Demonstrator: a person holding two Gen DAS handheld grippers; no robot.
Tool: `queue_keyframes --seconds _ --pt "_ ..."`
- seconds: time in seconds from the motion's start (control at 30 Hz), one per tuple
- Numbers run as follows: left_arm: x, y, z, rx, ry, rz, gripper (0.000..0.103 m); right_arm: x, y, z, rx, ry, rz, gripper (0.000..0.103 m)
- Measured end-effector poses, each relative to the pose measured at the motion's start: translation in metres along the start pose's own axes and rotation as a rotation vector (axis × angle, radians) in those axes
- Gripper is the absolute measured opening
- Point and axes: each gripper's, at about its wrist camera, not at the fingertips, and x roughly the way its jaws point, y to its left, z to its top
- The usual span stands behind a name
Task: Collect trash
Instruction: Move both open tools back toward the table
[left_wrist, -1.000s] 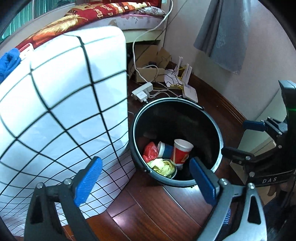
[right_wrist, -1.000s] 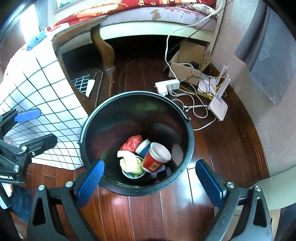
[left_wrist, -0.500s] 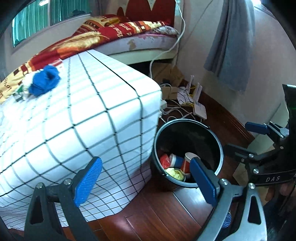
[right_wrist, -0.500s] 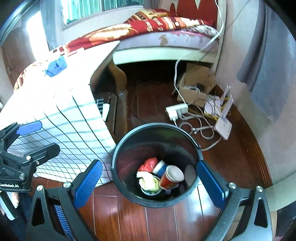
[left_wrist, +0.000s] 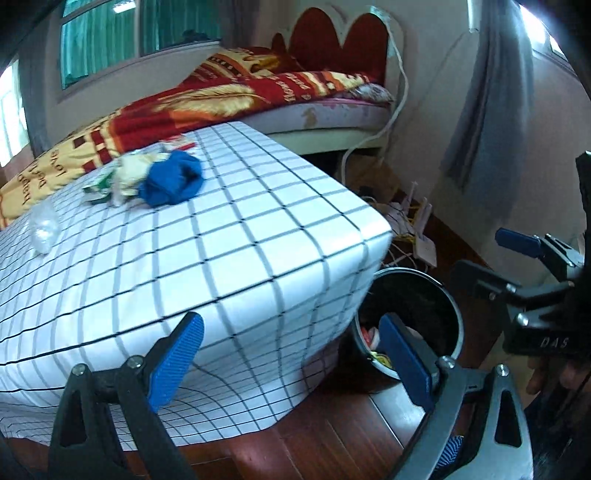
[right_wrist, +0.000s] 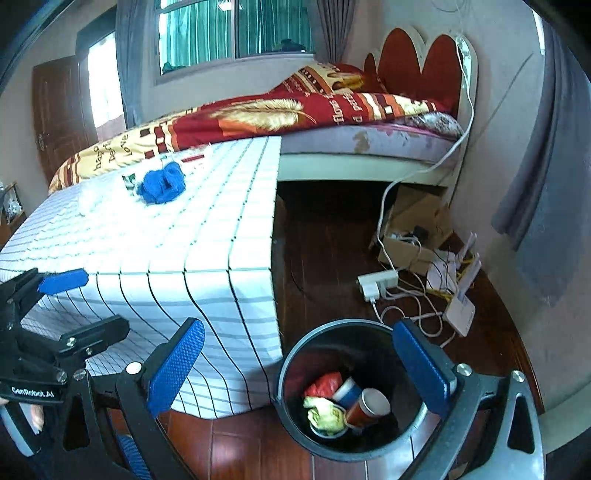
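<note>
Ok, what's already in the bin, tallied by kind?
Visible in the black bin:
Paper cups: 2 (red cup, blue-and-white cup)
Crumpled red wrapper: 1
Bowl holding yellow-green scraps: 1
Total: 4

Trash bin (right_wrist: 354, 387) on floor right of table (right_wrist: 207, 258); bed (right_wrist: 332, 122) behind.

both tools (left_wrist: 291, 360) (right_wrist: 299, 363) wide apart, empty
</note>
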Motion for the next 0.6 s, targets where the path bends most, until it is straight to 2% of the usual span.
queue_keyframes --seconds 0.27,0.43,0.6 --pt "-0.019 0.054 0.0 -0.098 -0.051 0.059 0.097 0.003 0.043 0.028 -0.005 -0.039 0.095 0.103" --pt "-0.03 0.093 -0.004 -0.165 -0.082 0.123 0.097 0.013 0.079 0.053 -0.032 -0.064 0.135 0.103" --pt "-0.031 0.129 -0.006 -0.206 -0.097 0.194 0.097 0.039 0.111 0.078 -0.085 -0.04 0.157 0.103"
